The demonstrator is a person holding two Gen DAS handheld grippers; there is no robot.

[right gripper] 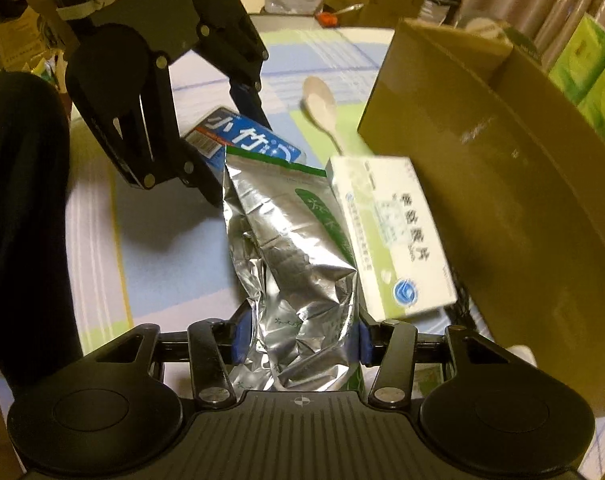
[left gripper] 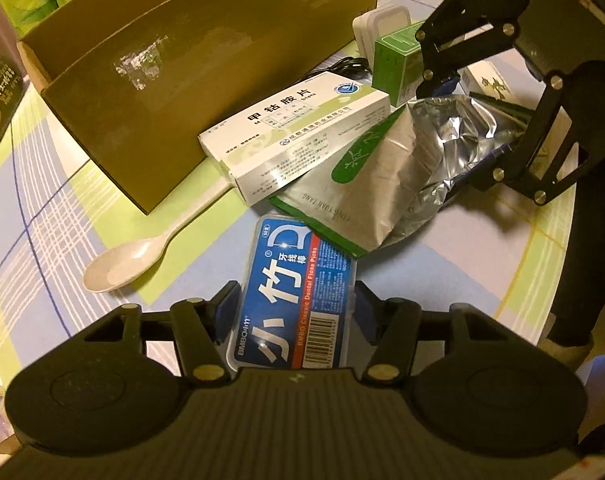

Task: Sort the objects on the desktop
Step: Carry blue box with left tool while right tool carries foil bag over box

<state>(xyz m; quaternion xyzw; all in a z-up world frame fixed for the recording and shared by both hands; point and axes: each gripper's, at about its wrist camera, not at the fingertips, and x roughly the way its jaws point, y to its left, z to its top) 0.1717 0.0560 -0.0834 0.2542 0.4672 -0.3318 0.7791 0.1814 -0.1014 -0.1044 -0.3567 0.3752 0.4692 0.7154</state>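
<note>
Lying lengthwise between the jaws of the left gripper (left gripper: 296, 304), the blue plastic floss-pick case (left gripper: 294, 300) sits gripped on the table (left gripper: 442, 264). Right gripper (right gripper: 300, 342) jaws pinch the crumpled silver foil pouch (right gripper: 298, 256), which overlaps the case's far end; the white cardboard medicine box (left gripper: 298, 136) leans on the pouch beside the tall brown cardboard box (left gripper: 150, 92), left.

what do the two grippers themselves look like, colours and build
Both grippers, left and right, are matte black, with scissor-like linkage arms joined by silver rivets, rounded side housings, a ribbed body and blue finger pads. A small crosshair mark sits on the right one's body. The person's sleeve is black.
</note>
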